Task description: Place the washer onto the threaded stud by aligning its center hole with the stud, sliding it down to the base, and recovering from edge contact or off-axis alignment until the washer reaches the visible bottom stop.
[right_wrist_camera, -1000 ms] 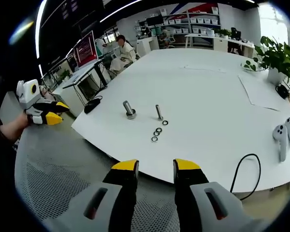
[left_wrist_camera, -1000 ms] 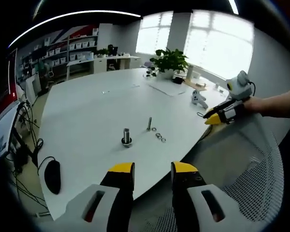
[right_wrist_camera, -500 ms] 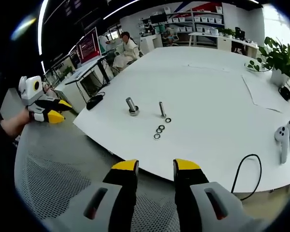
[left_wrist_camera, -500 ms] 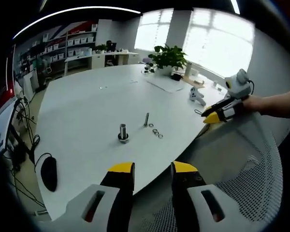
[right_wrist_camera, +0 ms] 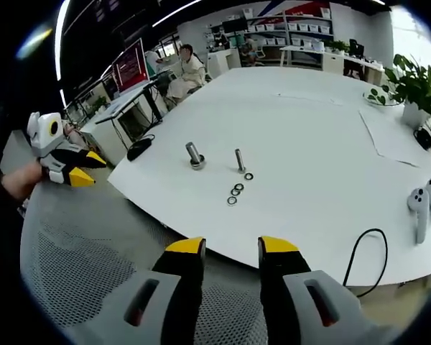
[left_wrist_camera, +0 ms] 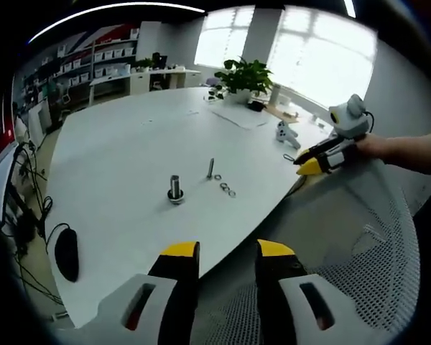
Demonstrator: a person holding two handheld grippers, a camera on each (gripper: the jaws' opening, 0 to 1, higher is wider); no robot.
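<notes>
Two upright metal studs stand on the white table: a thick threaded stud (left_wrist_camera: pixel 175 189) (right_wrist_camera: pixel 195 154) on a round base and a thin stud (left_wrist_camera: pixel 210 168) (right_wrist_camera: pixel 239 159). Several loose washers (left_wrist_camera: pixel 228 190) (right_wrist_camera: pixel 235 192) lie in a short row beside the thin stud. My left gripper (left_wrist_camera: pixel 228 251) is open and empty, off the table's near edge above a mesh chair; in the right gripper view it is the left gripper (right_wrist_camera: pixel 77 169) in a hand. My right gripper (right_wrist_camera: pixel 232 248) is also open and empty, short of the table edge; in the left gripper view it is the right gripper (left_wrist_camera: pixel 317 162).
A black mouse (left_wrist_camera: pixel 66 254) (right_wrist_camera: pixel 138 148) lies near the table edge. White controllers (right_wrist_camera: pixel 422 205) (left_wrist_camera: pixel 284 133) and a black cable (right_wrist_camera: pixel 359 248) sit on the table's other side. A potted plant (left_wrist_camera: pixel 243 75) stands further back. The mesh chair (left_wrist_camera: pixel 359 251) is below both grippers. A person (right_wrist_camera: pixel 188 68) sits beyond the table.
Both views have shifted slightly with the hands. The studs and washers have not moved on the table. Both grippers stay open and empty.
</notes>
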